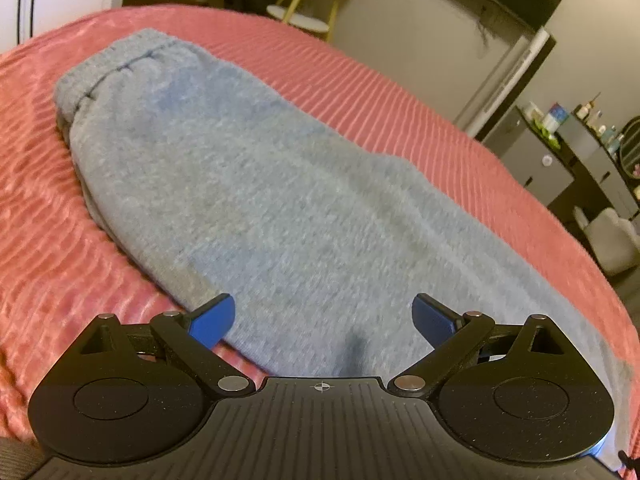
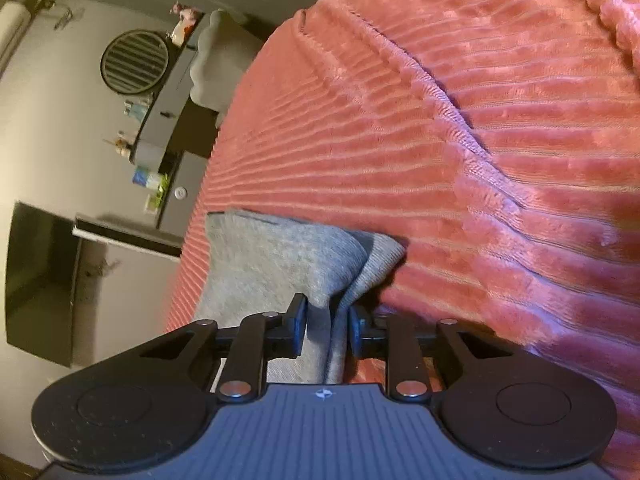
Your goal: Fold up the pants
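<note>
Your left gripper (image 1: 323, 318) gapes empty over the grey knit sweatpants (image 1: 248, 184); only the right-wrist view shows your right gripper (image 2: 328, 326) pinching their hem.

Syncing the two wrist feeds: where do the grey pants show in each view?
Left wrist: grey pants fill the centre, running from upper left down to the open left gripper, on the pink bedspread.
Right wrist: pants at lower centre, a fold pinched in the right gripper.
Shared landmark: the dresser with bottles on top.
</note>
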A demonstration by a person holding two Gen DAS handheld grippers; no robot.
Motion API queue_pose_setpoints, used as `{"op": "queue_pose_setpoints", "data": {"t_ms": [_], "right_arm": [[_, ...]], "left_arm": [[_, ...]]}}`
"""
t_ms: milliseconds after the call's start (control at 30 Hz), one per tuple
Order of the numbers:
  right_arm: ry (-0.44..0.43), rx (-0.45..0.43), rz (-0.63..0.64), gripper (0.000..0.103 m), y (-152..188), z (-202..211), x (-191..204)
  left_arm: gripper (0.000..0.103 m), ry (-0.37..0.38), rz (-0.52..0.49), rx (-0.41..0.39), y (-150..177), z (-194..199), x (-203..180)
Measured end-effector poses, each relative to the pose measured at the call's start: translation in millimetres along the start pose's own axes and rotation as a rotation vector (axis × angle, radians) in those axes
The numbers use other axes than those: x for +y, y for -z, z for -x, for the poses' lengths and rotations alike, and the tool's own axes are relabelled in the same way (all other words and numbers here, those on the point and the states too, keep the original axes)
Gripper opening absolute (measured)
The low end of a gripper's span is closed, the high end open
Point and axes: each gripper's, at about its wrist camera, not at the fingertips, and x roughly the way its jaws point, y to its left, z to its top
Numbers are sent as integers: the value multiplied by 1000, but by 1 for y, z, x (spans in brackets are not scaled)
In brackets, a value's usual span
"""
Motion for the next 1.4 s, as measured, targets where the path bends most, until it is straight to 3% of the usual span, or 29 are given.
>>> {"op": "queue_pose_setpoints", "data": {"t_ms": [133, 200, 333, 400, 467, 567, 633, 733, 833, 867, 900, 967, 1000, 1033, 1100, 1167, 1267, 1300, 1333, 1400], "right_arm": [[26, 21, -15, 24, -7, -10, 3], [65, 16, 54, 18, -8, -11, 15], [149, -41, 415, 9, 10, -6, 79], [109, -54, 628, 8, 34, -1, 124], [13, -20, 823, 8, 70, 4, 171], [-154, 84, 1127, 8, 144, 12, 225], [-254, 231, 1250, 9, 194, 7, 240], [-261, 438, 1337, 10, 258, -16, 237], [-141, 702, 1312, 20, 301, -51, 219], [-98, 734, 1292, 21, 306, -57, 215], [-98, 722, 1264, 22, 302, -59, 217], [-169, 723, 1064, 42, 278, -58, 215], [-203, 713, 927, 62, 263, -58, 209], [-200, 681, 829, 65, 250, -59, 201], [-87, 616, 758, 64, 239, -63, 187], [32, 554, 682, 45, 228, -67, 178], [28, 413, 672, 45, 225, -53, 179], [10, 387, 686, 52, 226, -50, 181], [-18, 381, 692, 58, 228, -49, 183], [-90, 394, 679, 60, 230, -49, 180]], "left_arm": [[99, -11, -39, 29, 1, -5, -6], [99, -12, -63, 36, 2, -7, -10], [99, -10, -105, 44, 5, -8, -14], [99, -6, -122, 45, 6, -9, -16], [99, -7, -132, 46, 6, -8, -17], [99, 7, -135, 41, 8, -5, -17], [99, 18, -128, 39, 8, -3, -16], [99, 32, -108, 41, 8, -1, -14], [99, 40, -95, 47, 7, -1, -12], [99, 45, -93, 49, 7, -1, -12], [99, 50, -94, 50, 7, -1, -13], [99, 69, -108, 53, 8, -2, -14], [99, 77, -117, 56, 8, -2, -15], [99, 86, -124, 62, 8, -3, -17], [99, 113, -148, 82, 10, -5, -22], [99, 144, -175, 94, 12, -3, -28], [99, 219, -198, 115, 16, 2, -41], [99, 253, -194, 124, 17, 3, -48], [99, 291, -184, 136, 18, 3, -54], [99, 379, -153, 178, 21, -3, -70]]}}
